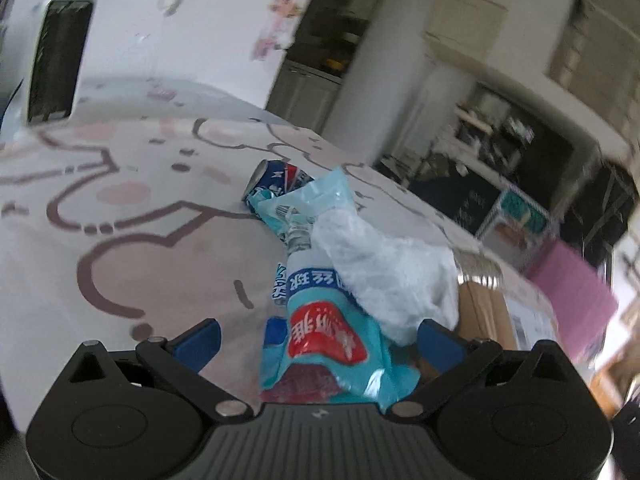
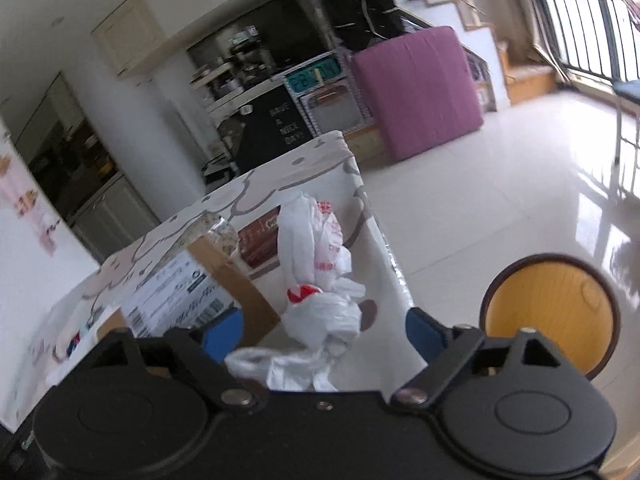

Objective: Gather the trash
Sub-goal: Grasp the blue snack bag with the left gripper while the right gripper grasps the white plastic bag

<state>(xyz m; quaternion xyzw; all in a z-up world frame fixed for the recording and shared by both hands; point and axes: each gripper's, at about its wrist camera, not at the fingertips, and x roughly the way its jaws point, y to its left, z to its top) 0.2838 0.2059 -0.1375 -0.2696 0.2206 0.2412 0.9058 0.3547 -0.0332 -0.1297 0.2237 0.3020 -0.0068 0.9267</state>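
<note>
On a table with a pink cartoon cloth [image 1: 140,208] lies a pile of trash: a teal wrapper with a red label [image 1: 332,336], a crumpled white plastic piece [image 1: 392,276] and a crushed blue can [image 1: 276,182] farther back. My left gripper [image 1: 320,340] stands open, its blue pads on either side of the teal wrapper and clear of it. In the right wrist view a white plastic bag with red print [image 2: 320,280] lies near the table's edge. My right gripper [image 2: 323,334] is open around the bag's near end, pads apart from it.
A cardboard box [image 2: 188,292] with a printed label stands on the table left of the bag, with a dark red box [image 2: 260,240] behind it. Beyond the table's edge [image 2: 394,264] are a round wooden stool [image 2: 548,312], glossy tile floor and a purple pad [image 2: 420,88].
</note>
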